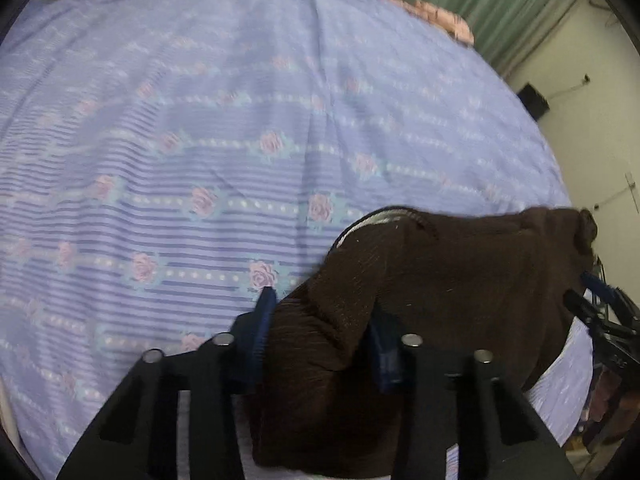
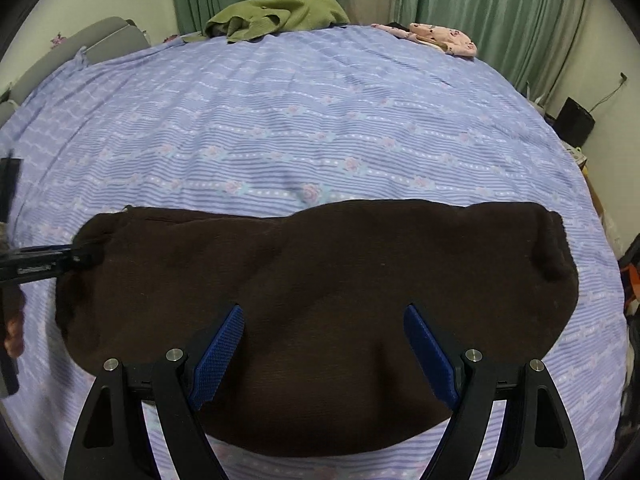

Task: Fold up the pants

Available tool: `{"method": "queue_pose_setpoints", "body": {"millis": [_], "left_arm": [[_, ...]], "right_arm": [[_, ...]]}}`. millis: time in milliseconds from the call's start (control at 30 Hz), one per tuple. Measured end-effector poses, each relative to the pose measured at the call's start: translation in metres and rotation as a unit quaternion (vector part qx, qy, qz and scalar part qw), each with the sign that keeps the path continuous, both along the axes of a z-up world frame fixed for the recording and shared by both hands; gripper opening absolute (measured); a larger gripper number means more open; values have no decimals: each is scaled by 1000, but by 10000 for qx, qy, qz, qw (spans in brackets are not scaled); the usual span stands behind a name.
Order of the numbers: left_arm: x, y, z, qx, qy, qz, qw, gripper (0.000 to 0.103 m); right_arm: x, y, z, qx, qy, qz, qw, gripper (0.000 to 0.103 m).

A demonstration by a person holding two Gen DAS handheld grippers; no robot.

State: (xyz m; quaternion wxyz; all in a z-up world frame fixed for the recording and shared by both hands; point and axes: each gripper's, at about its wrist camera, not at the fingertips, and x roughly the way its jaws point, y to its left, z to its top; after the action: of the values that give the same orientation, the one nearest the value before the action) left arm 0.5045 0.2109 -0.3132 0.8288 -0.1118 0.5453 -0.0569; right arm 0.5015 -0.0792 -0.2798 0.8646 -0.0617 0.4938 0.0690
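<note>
Dark brown pants (image 2: 320,300) lie folded on a blue flowered bed sheet (image 2: 304,120). In the right wrist view my right gripper (image 2: 324,316) is open and empty, its blue pads spread wide just above the middle of the pants. My left gripper (image 1: 320,320) is shut on a bunched edge of the pants (image 1: 440,280), the fabric lifted between its blue pads. The left gripper also shows in the right wrist view (image 2: 76,258), at the left end of the pants. The right gripper shows at the right edge of the left wrist view (image 1: 600,300).
A green garment (image 2: 280,14) and a pink patterned garment (image 2: 440,38) lie at the far edge of the bed. Green curtains (image 2: 480,0) hang behind. A grey headboard (image 2: 80,52) is at the far left. A black box (image 2: 576,122) stands by the right wall.
</note>
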Motion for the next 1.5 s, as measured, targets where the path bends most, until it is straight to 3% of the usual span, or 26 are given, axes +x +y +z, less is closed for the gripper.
{"method": "queue_pose_setpoints", "body": {"millis": [67,133,300,367,433,567,733,800,867,900,933,1033,1133,1200,1367,1500], "left_arm": [[-16,3,23,35,-443,178,9989,37],[-18,7,27,109,-575,329,9977,37],[4,11,-18,403,101,720,9965,37],[8,5,-16,567,60,744,9956,37],[8,1,-14,709,53,695,9950,37],[9,-7,-8,931,1,596,9939,37],[6,-16,-2,1227,-33,403,9916,40],[7,-25,-1,1624,-60,335,9861,47],[7,-27,3,1793,-94,363,9831,50],[5,-25,9,1843,-146,440,9818,57],[1,-24,17,1871,-235,535,9806,67],[-21,-24,56,1866,-839,660,9766,83],[-46,-29,83,1703,-1203,438,9770,85],[-61,-29,88,1634,-1256,402,9777,85],[-106,-23,67,1301,-876,495,9864,85],[-128,-7,34,542,-351,1021,9927,84]], "right_arm": [[0,-6,2,-20,-62,-34,10000,83],[2,-10,5,-64,-155,-98,9998,83],[14,-8,0,-528,-411,-153,9976,82],[20,-9,0,-712,-555,-156,9958,82],[33,-18,0,-498,-575,-177,9969,82],[69,-26,-16,-35,-142,-223,9996,79],[117,-32,-53,-411,207,-496,9977,76],[128,-34,-56,-438,105,-477,9978,76],[131,-31,-49,-566,-20,-434,9974,76],[130,-30,-41,-593,-77,-411,9974,76],[126,-29,-29,-557,-219,-369,9975,76],[93,-31,16,-394,-801,-213,9958,76],[39,-40,55,146,-1099,85,9938,76],[4,-43,64,303,-1116,199,9931,76],[-72,-40,49,514,-566,347,9965,76],[-105,-34,8,697,243,302,9968,76]]}}
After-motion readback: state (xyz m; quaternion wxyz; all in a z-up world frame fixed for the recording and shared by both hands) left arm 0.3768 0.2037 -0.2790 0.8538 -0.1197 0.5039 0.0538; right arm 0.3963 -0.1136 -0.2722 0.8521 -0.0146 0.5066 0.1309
